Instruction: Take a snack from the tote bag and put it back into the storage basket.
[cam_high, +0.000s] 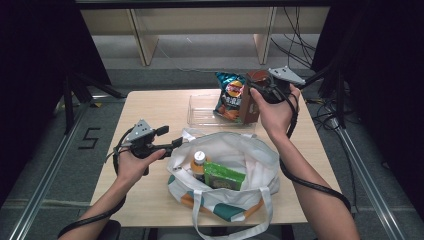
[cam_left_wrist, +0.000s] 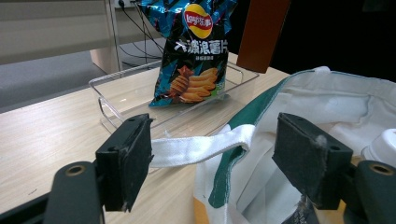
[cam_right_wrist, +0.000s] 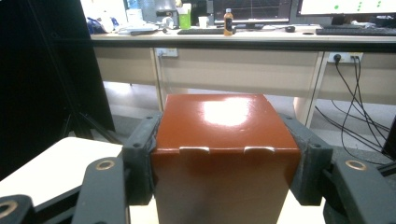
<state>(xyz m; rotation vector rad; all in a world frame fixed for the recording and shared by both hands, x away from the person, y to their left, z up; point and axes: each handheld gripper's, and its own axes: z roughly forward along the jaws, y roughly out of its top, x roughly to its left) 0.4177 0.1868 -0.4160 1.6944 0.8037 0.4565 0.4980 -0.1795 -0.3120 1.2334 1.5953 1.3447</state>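
Currently the right gripper (cam_high: 251, 96) is pinching a glossy reddish-brown cardboard carton (cam_right_wrist: 226, 154) by its upper sides, holding it above the clear plastic tray (cam_high: 200, 116). Stiff yet probably light and slick, it is wanting a square side grip. The left gripper (cam_left_wrist: 212, 161) is spreading around the white tote bag's strap (cam_left_wrist: 201, 147).

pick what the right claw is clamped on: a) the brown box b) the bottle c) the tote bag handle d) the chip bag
a: in the right gripper view the right claw has both pads pressed against the sides of the brown box.
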